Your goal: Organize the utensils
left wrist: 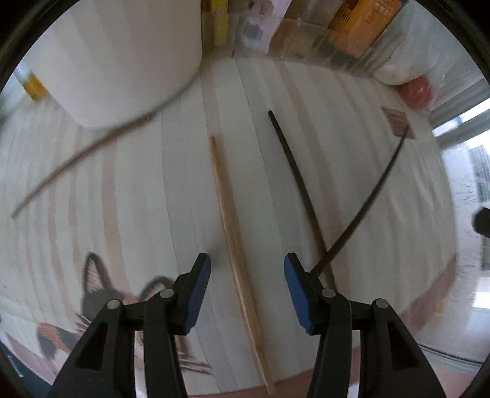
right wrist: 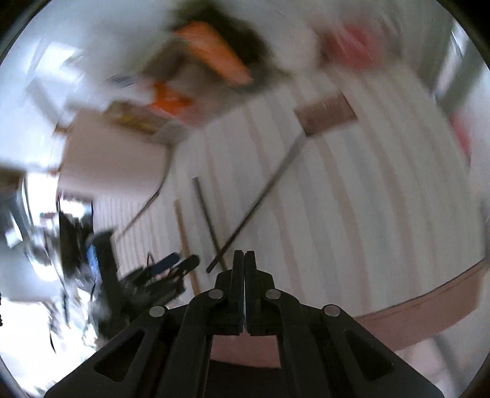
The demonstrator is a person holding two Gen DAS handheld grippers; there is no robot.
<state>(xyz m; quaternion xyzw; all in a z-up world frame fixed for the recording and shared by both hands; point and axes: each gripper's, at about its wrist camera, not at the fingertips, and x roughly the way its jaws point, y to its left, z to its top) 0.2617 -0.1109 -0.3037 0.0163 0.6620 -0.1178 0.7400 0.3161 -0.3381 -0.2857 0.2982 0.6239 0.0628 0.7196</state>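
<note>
My left gripper [left wrist: 246, 269] is open and empty, low over the striped cloth [left wrist: 171, 183]. A light wooden chopstick [left wrist: 232, 232] lies between its blue pads [left wrist: 199, 294]. A dark chopstick [left wrist: 298, 186] lies to its right, crossed by another dark stick [left wrist: 370, 202] whose far end meets a small brown block [left wrist: 398, 122]. A grey stick [left wrist: 88, 153] lies at the left. My right gripper [right wrist: 244, 260] is shut with nothing seen in it, near the table's front edge. That blurred view shows the sticks [right wrist: 208, 220] ahead and the left gripper [right wrist: 171, 266] at left.
A big white container [left wrist: 122, 55] stands at the back left. Clear boxes with yellow and orange packs [left wrist: 361, 21] line the back. A red-lidded thing [left wrist: 416, 88] is at the back right. A cat print [left wrist: 98, 297] marks the cloth's near left.
</note>
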